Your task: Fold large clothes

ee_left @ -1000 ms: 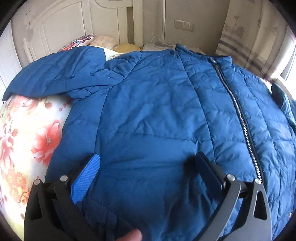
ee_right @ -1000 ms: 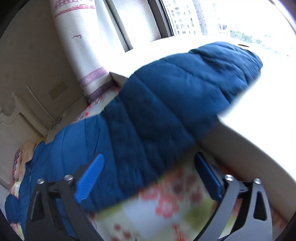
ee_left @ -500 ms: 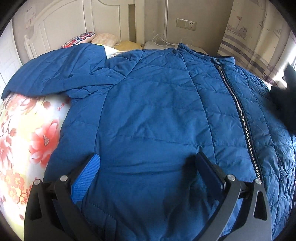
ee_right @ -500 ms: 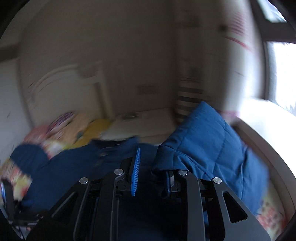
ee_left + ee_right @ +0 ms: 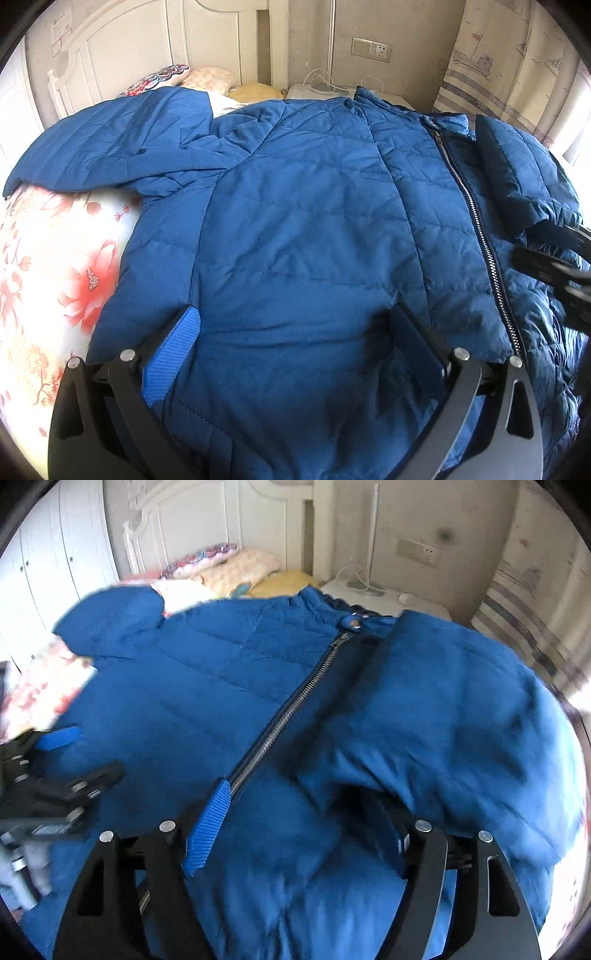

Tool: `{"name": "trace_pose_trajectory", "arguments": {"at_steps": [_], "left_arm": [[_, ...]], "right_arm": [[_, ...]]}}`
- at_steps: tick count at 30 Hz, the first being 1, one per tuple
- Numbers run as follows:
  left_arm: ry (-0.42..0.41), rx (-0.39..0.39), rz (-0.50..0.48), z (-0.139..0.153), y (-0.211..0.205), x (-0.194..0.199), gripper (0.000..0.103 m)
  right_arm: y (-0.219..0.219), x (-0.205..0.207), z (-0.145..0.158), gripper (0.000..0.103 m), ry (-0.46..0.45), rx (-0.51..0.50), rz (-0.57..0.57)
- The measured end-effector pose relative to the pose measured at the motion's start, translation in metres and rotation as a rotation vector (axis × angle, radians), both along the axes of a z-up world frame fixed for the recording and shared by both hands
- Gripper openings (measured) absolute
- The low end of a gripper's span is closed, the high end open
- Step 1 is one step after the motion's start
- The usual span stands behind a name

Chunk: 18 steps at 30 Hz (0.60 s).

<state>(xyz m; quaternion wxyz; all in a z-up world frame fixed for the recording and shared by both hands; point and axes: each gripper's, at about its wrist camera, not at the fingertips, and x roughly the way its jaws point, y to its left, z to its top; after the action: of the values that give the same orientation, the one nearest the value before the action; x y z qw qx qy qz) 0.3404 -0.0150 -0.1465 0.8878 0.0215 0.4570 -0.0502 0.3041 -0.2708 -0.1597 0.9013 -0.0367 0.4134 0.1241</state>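
— What does the left wrist view give?

— The quilted blue puffer jacket [image 5: 314, 221] lies flat, zipped, on the floral bedsheet [image 5: 55, 266]; one sleeve [image 5: 110, 147] stretches sideways. The left gripper [image 5: 295, 354] hovers, fingers spread.

— And the right?

— The other sleeve [image 5: 443, 709] is folded over the metal zipper [image 5: 295, 705]. The right gripper [image 5: 310, 830] has its jaws opening; padded fabric bulges between them, unpinched.
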Motion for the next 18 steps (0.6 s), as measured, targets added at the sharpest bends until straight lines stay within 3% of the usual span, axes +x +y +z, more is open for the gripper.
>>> {"name": "trace_pose_trajectory", "arguments": {"at_steps": [2,4,8,10,12,15,18], "left_arm": [[-0.001,-0.002,0.000,0.000,0.001,0.000,0.101],[-0.002,0.001,0.000,0.000,0.000,0.000,0.101],[-0.012,0.002,-0.008,0.002,0.001,-0.003,0.101],[-0.018,0.029,-0.024,0.004,-0.004,-0.007,0.099],[-0.042,0.077,-0.068,0.012,-0.018,-0.015,0.093],[-0.103,0.100,-0.200,0.037,-0.059,-0.029,0.093],[-0.198,0.140,-0.354,0.066,-0.122,-0.038,0.094]], "right_arm": [[-0.017,-0.019,0.017,0.069,-0.039,0.078,-0.026],[-0.053,-0.041,0.028,0.068,-0.096,0.216,-0.149],[-0.126,-0.064,0.019,0.066,-0.085,0.451,-0.335],[-0.144,-0.068,0.004,0.063,-0.057,0.427,-0.418],[-0.156,-0.080,-0.010,0.042,-0.069,0.362,-0.522],[-0.176,-0.091,-0.021,0.023,-0.089,0.447,-0.606],[-0.172,-0.093,-0.019,0.022,-0.093,0.384,-0.623]]}}
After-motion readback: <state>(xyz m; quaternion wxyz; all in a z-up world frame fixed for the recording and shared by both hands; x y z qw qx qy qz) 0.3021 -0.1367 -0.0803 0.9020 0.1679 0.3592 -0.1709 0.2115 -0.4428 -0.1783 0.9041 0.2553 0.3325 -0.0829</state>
